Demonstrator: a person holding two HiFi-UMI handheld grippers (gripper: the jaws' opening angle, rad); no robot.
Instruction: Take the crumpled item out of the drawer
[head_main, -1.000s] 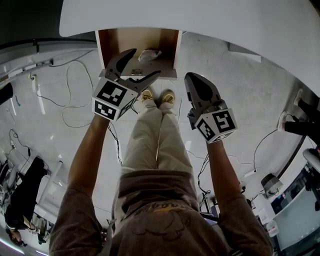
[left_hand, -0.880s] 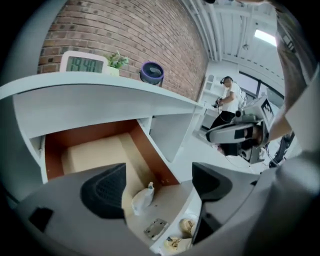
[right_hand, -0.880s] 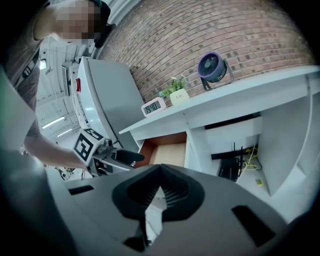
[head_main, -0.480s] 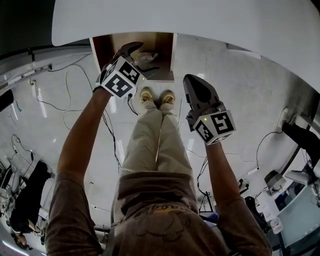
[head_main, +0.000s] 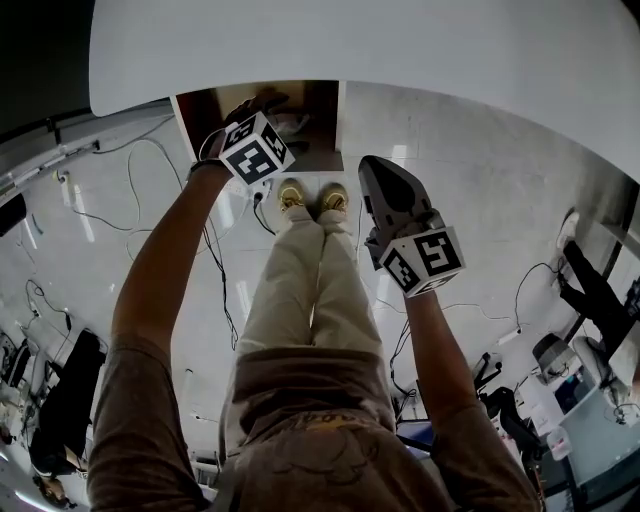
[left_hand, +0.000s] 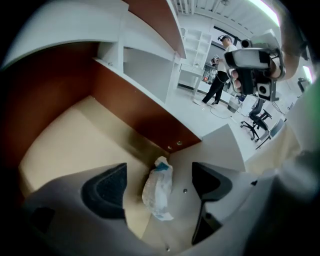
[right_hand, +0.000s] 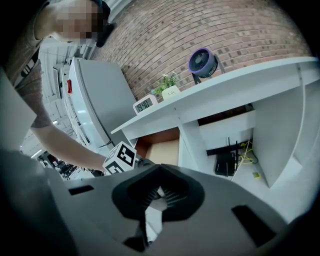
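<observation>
The crumpled item (left_hand: 158, 187) is a white plastic wad with a blue patch. It lies on the beige floor of the open drawer (left_hand: 65, 145), close to the front right corner. My left gripper (left_hand: 159, 169) is open, one jaw on each side of the wad, neither touching it. In the head view the left gripper (head_main: 268, 108) reaches into the brown-walled drawer (head_main: 200, 115), where the wad (head_main: 294, 123) shows as a pale lump. My right gripper (head_main: 378, 172) hangs shut and empty outside the drawer, to its right. In the right gripper view the right gripper (right_hand: 157, 192) has its pads pressed together.
The white desk top (head_main: 400, 50) overhangs the drawer. The person's shoes (head_main: 312, 196) stand just below the drawer front, and cables (head_main: 140, 190) trail on the floor at left. On the desk sit a fan (right_hand: 202, 62), a clock (right_hand: 145, 105) and a plant (right_hand: 170, 90).
My left gripper has moved forward from over the drawer front into the drawer, jaws still open, and now straddles the wad. The right gripper has barely shifted.
</observation>
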